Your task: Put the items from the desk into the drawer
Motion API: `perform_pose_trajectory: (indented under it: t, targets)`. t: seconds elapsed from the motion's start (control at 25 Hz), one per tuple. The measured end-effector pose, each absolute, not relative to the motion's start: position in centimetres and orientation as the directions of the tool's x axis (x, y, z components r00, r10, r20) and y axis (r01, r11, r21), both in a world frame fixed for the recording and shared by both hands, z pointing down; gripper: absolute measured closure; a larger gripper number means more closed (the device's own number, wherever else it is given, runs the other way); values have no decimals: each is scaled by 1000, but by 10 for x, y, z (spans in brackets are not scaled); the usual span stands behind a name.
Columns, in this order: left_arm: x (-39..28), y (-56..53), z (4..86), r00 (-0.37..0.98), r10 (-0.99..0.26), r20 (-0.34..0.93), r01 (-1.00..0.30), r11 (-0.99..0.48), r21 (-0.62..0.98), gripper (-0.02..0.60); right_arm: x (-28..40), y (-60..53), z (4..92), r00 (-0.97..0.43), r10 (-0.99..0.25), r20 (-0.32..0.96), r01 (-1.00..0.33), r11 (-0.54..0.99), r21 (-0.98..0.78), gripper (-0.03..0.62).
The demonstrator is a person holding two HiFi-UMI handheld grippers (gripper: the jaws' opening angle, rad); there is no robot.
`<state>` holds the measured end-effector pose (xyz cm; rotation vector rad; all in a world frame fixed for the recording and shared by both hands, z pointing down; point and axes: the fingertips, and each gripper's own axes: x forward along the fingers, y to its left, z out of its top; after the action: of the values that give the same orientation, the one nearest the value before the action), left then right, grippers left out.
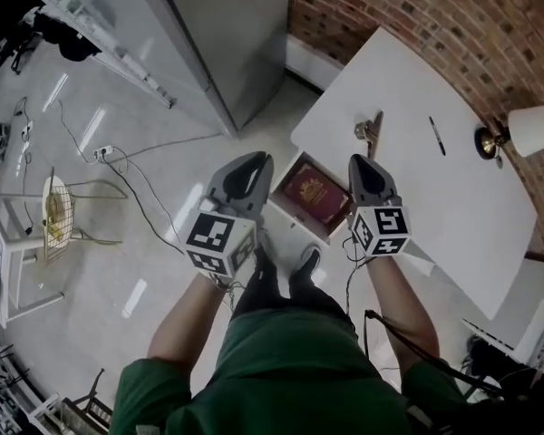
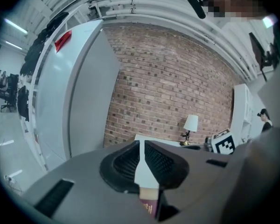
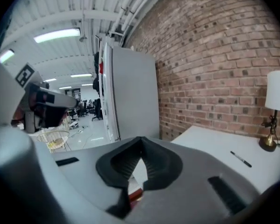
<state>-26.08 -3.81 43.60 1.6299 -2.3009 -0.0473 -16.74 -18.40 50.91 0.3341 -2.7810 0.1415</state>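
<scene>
white desk [image 1: 408,175] against brick wall [image 1: 417,7], pale floor [image 1: 163,120] beside

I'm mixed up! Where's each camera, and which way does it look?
Head view: on the person's head, looking down at white desk, left gripper, right gripper, arms.
Left gripper view: on left gripper, facing red brick wall; shut jaws show.
Right gripper view: on right gripper, facing that wall; shut jaws show.
Gripper views share the white-shaded brass lamp.
</scene>
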Motion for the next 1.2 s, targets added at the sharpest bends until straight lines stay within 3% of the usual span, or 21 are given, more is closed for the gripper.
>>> perform_pose_trajectory:
  t: [0.2, 0.64, 0.92, 1.2]
  targets:
    - [-256, -48, 383, -290, -940, 182, -930, 322, 178, 552, -162, -181, 428, -955, -212, 208, -218, 976, -10, 589]
    - [-256, -54, 288, -320, -947, 25, -943, 321, 91, 552, -137, -203, 291, -958, -285, -31, -286, 956, 71, 589]
    - [-228, -55, 210, -294, -946, -139, -954, 298, -15, 552, -119, -201, 237, -939, -318, -133, -329, 942, 70, 591]
    - [-211, -45, 194, -311, -932, -184, -937, 334, -107, 552, -109, -187, 219, -942, -287, -174, -308, 945, 110, 591]
